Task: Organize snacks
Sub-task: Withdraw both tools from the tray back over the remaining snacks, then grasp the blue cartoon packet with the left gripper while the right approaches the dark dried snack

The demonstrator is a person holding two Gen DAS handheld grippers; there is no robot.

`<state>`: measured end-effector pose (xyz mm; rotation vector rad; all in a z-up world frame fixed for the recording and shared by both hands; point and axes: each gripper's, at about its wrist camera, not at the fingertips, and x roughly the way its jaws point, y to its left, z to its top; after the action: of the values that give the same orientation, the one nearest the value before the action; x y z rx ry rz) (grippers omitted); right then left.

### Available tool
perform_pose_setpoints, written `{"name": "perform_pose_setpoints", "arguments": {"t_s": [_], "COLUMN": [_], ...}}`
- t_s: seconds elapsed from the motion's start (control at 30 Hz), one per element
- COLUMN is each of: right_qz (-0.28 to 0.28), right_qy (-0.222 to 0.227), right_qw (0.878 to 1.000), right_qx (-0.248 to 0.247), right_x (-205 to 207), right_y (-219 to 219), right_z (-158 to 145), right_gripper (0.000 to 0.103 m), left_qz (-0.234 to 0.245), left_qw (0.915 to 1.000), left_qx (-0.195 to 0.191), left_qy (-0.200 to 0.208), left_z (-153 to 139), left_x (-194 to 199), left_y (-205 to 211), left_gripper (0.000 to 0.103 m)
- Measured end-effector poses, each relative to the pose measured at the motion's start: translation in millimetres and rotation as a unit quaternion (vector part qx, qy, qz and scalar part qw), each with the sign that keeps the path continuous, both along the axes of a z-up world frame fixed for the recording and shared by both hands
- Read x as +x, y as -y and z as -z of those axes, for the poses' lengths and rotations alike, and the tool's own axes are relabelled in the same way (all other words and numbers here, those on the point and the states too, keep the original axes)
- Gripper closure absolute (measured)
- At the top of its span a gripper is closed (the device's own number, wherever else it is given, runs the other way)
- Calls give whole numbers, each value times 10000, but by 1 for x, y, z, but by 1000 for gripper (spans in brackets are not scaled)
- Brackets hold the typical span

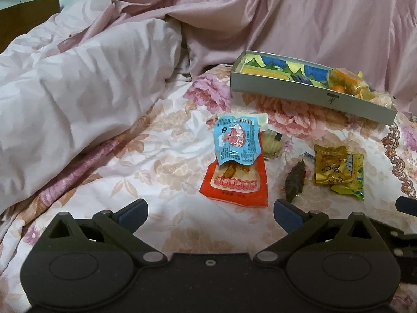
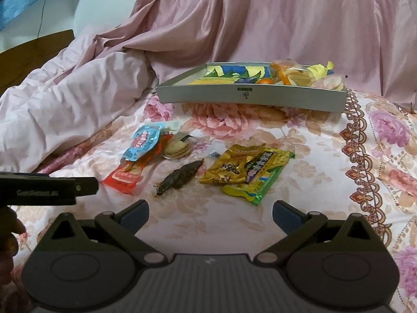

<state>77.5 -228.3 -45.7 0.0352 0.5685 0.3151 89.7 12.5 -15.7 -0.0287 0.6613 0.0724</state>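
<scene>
Both the left gripper (image 1: 209, 215) and right gripper (image 2: 210, 215) hover spread and empty, apparently choosing a target. Loose packets, the red packet (image 1: 235, 186) nearest, lie at twelve o'clock, before the half-filled grey tray (image 2: 250, 96).

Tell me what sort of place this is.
Most likely a bedroom, on a bed: a floral bedsheet, a rumpled pink duvet and what looks like a wooden headboard. Snack packets lie loose before a grey tray.

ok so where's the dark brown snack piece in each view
Left wrist: the dark brown snack lies right of centre, between the red packet and the gold packet.
Right wrist: it lies left of centre, between the same red packet and gold packet.
Shared landmark: the grey tray behind the snacks.
</scene>
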Motion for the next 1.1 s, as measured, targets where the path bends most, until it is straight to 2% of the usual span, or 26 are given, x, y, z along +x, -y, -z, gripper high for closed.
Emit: {"name": "perform_pose_setpoints", "arguments": {"t_s": [0.5,0.7,0.97,1.1], "right_qz": [-472,-750,-676,-657], "right_qy": [-55,-361,-666,-860], "right_qw": [9987,9961,9953,9941], "right_qx": [-194,-282,-173,-33], "right_x": [19,39,60,68], "right_y": [-19,-37,-43,-43], "right_z": [-1,3,16,22], "right_gripper": [0,0,0,0], "left_qz": [281,526,737,739], "left_qw": [9995,9986,9973,9970], "left_qx": [-166,-56,-36,-208], "left_qy": [-1,68,41,51], "left_z": [2,4,12,15], "left_x": [48,69,100,114], "left_y": [-18,-17,-9,-12], "left_gripper": [1,1,1,1]}}
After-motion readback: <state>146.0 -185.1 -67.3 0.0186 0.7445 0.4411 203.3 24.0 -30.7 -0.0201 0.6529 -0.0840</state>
